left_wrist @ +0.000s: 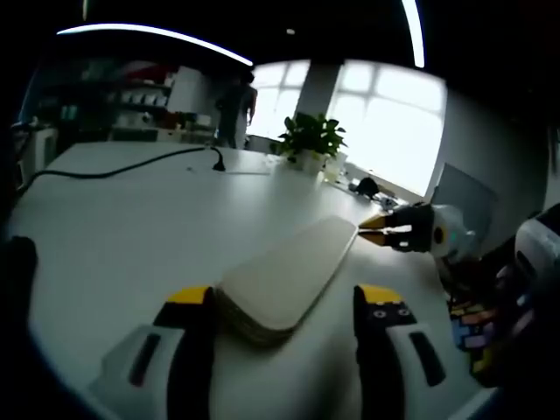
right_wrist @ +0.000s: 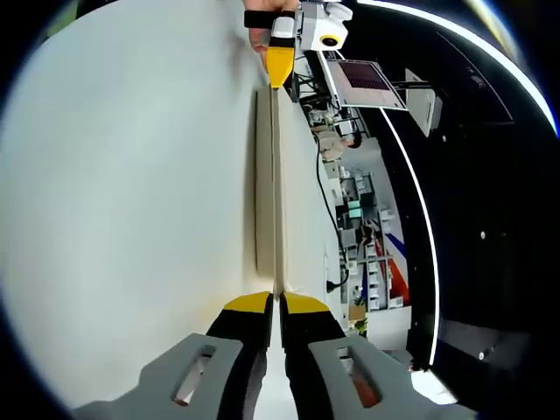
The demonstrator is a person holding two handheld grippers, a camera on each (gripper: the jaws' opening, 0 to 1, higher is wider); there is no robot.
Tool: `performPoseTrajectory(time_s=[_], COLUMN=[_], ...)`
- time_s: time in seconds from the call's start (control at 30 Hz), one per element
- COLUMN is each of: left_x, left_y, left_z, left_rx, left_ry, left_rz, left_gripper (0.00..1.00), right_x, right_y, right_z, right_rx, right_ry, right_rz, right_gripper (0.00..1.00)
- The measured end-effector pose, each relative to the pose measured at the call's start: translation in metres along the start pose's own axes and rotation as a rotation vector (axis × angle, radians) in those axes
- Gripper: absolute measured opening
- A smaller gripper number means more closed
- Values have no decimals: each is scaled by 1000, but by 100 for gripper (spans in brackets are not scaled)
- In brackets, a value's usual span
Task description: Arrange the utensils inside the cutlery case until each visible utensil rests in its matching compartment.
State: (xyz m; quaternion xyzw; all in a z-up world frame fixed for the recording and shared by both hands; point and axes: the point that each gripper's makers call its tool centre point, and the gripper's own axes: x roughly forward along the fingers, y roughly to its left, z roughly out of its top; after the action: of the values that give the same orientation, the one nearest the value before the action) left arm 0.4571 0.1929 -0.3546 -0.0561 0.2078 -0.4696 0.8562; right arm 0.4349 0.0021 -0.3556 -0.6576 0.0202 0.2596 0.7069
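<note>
A potted plant [left_wrist: 311, 140] and a black cable [left_wrist: 114, 169] lie on the white table [left_wrist: 131, 236].

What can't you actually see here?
- Utensils and compartments: the case is closed in the left gripper view, its lid hiding them.
- Case top: edge-on in the right gripper view.
- Right gripper: whether its nearly closed jaws pinch the case edge.
- Window scene: glare.
</note>
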Motion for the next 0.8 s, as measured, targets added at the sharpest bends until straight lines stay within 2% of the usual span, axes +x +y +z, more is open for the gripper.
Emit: performPoseTrajectory(time_s=[0.17,0.47,0.63,0.8], left_x=[0,0,0,0], left_y=[-1,-2,2,2], left_z=[-1,-3,-5,-5], left_rx=[-2,-7,6,2], left_ry=[4,12,25,25], left_rz=[-6,-10,9,9], left_gripper=[67,66,63,62], right_x=[5,9,13,16], right_y=[-3,-7,-12,-12], right_z=[-1,-4,-6,-6], right_rx=[-29,-28,4,-24], right_ry=[12,19,14,22], right_rz=[7,15,27,30], right_gripper=[2,2,2,2])
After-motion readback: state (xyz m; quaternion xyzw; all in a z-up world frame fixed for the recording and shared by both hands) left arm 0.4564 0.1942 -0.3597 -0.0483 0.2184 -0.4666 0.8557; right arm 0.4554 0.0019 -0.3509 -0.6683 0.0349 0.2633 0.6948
